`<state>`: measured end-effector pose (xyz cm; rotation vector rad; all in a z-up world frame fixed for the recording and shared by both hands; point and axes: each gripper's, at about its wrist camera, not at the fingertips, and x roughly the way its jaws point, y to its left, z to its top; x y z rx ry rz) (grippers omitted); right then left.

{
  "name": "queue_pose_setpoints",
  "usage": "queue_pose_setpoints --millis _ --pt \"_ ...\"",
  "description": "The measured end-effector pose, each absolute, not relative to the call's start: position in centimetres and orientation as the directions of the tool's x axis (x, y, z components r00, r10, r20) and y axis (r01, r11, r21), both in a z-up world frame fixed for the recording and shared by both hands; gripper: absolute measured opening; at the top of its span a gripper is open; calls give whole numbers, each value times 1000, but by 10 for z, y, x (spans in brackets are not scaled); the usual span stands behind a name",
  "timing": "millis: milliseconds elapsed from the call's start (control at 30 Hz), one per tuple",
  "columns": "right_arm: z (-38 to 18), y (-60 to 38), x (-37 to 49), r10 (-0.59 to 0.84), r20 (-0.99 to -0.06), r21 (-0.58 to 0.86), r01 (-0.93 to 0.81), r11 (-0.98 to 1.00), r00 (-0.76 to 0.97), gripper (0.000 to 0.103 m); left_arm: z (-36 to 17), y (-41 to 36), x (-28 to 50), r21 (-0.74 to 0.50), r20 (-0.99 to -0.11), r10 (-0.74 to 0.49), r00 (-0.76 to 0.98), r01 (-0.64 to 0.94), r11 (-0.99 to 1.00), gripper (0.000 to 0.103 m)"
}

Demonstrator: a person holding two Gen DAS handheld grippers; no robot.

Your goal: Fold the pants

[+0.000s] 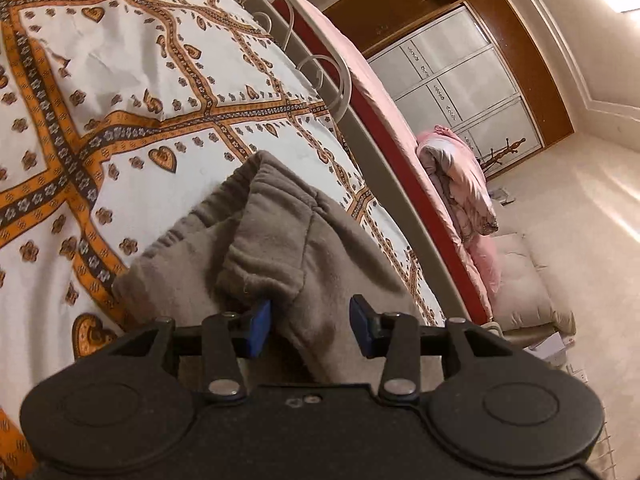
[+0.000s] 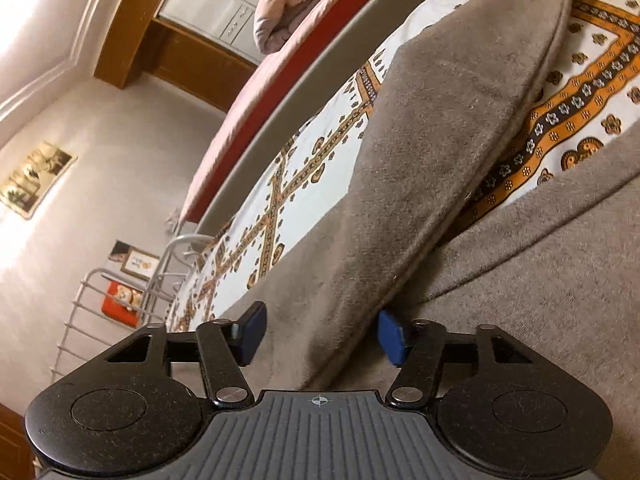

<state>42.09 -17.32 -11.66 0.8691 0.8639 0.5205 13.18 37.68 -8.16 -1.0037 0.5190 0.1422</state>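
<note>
The grey fleece pants (image 1: pixel 280 232) lie bunched on the patterned bedspread (image 1: pixel 120 80), with the elastic waistband toward the far side. My left gripper (image 1: pixel 311 326) is at their near end. A thick fold of the fabric fills the gap between its blue pads (image 1: pixel 260 326), and the jaws are shut on it. In the right wrist view a long pant leg (image 2: pixel 440 140) runs from my right gripper (image 2: pixel 320 334) up to the far right, raised over another layer of the pants (image 2: pixel 540 280). That leg's near end sits gripped between the right gripper's blue pads (image 2: pixel 390 336).
A metal bed rail (image 1: pixel 372 168) with scrollwork borders the bed. Beyond it are a pink mattress (image 1: pixel 360 72), a pink quilt bundle (image 1: pixel 460 176), a beige cushion (image 1: pixel 520 280) and a wardrobe (image 1: pixel 460 80). A white rack (image 2: pixel 92 312) stands by the wall.
</note>
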Motion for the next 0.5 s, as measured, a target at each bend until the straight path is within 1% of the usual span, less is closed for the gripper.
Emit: queue_pose_setpoints --millis 167,300,433,500 --pt "-110 -175 412 703 -460 807 -76 586 543 59 -76 364 119 -745 -517 -127 847 -372 554 33" --pt "-103 -163 399 683 -501 758 -110 642 532 59 -81 361 134 -698 -566 -106 818 -406 590 33" --pt "-111 -161 406 683 -490 773 -91 627 542 58 -89 376 153 -716 -533 -56 844 -415 561 33" --pt "-113 -159 414 683 -482 787 -70 613 549 56 -90 381 158 -725 -513 -29 858 -415 550 30"
